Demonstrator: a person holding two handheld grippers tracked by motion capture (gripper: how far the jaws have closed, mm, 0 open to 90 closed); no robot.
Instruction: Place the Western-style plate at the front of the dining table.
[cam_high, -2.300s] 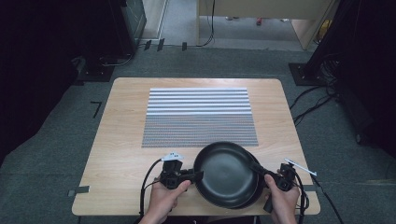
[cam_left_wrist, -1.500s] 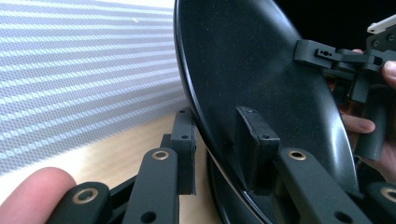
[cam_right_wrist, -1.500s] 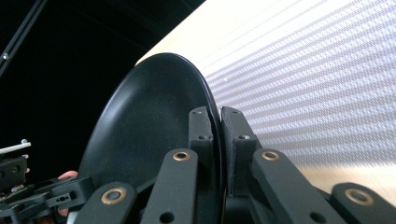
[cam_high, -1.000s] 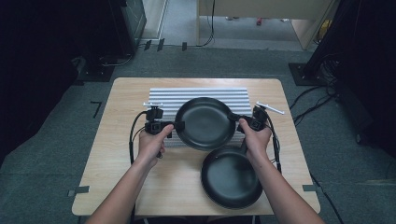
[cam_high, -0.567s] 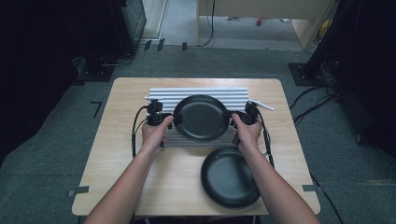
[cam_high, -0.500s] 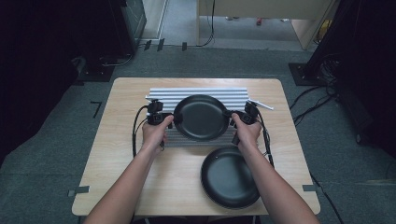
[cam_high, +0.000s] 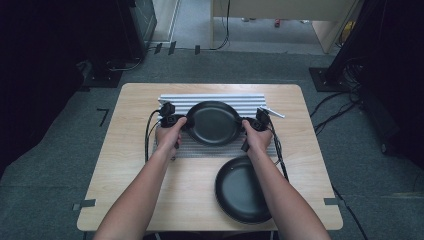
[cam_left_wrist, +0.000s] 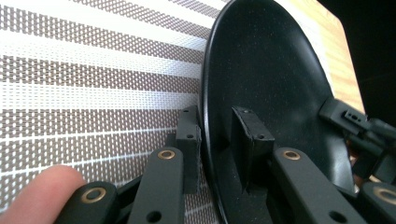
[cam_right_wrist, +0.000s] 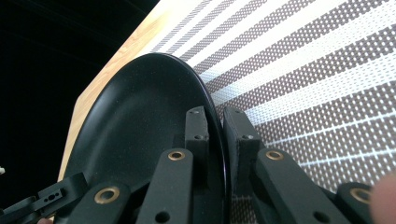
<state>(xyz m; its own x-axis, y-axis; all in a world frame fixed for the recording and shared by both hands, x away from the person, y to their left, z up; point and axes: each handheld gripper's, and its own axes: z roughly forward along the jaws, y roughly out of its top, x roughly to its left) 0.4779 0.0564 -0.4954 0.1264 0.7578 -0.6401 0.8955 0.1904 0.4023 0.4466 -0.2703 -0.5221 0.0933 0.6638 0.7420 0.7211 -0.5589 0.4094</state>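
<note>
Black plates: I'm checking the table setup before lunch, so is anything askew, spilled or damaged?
Nothing stands out. One black plate is held level over the striped mat by both grippers; the other plate lies flat on the table, intact.

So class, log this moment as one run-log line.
left gripper: shut on upper plate | right gripper: shut on upper plate | above: striped mat | second plate: on table
</note>
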